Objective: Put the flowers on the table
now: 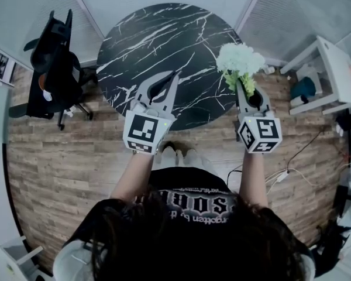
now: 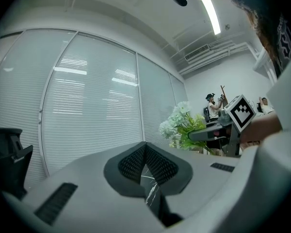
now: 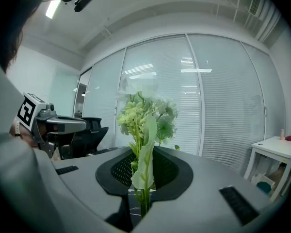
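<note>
**Desk:** Where are the flowers right now?

**Me:** In my right gripper [image 3: 145, 152]. Its jaws are drawn in narrow and clamped on the green stems of the flowers [image 3: 144, 115]. A long pale leaf hangs down between the pads, and the white and pale-green blooms stand up past the jaw tips.

**Desk:** Are they on the tabletop?

**Me:** No. From the head view I have the bunch up in the air, over the near right rim of the round black marble tabletop [image 1: 164, 34] (white veins all over it). That tabletop lies below and ahead of both pairs of jaws.

**Desk:** And your other side?

**Me:** My left gripper [image 2: 145, 147] carries nothing. Its jaw tips meet, and through a sliver of gap further back I see only marble. It sits about level with the right one, off to its left and well apart from it.

**Desk:** Anything around you?

**Me:** A black office chair [image 1: 55, 63] stands out beyond the left jaws, to their left on the wooden floor [image 1: 58, 157]. A white side table [image 1: 339, 69] stands off to the right of the right jaws. White window blinds [image 2: 92, 101] fill the wall ahead of both.
</note>
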A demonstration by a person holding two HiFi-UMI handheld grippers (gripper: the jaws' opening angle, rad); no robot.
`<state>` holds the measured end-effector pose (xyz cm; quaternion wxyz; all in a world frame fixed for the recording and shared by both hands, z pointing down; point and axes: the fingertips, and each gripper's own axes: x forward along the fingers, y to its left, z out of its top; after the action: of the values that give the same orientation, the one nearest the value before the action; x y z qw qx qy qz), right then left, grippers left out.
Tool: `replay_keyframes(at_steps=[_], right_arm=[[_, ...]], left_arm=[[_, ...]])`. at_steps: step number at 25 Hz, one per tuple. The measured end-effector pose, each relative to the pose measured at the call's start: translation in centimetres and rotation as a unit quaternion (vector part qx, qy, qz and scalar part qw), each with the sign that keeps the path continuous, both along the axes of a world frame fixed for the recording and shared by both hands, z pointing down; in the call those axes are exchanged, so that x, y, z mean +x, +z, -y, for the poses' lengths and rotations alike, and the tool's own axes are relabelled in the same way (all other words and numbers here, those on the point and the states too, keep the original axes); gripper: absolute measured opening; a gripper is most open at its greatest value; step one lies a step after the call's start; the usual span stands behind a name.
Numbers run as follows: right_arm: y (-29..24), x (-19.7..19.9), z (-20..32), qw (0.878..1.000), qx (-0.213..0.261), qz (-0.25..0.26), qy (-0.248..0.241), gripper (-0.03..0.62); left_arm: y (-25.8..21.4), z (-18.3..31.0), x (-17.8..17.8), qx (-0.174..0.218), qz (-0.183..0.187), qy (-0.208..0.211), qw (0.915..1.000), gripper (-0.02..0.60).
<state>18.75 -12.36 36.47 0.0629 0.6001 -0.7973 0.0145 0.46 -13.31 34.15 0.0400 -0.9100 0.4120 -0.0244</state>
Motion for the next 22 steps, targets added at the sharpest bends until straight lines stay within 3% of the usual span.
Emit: replay_keyframes(at_steps=[22], right_arm=[[1.1, -1.4, 9.1, 0.998, -0.016, -0.014, 0.052, 0.067]], left_arm=[[0.0, 10.9, -0.2, 0.004, 0.0, 0.059, 0.9982, 0.002]])
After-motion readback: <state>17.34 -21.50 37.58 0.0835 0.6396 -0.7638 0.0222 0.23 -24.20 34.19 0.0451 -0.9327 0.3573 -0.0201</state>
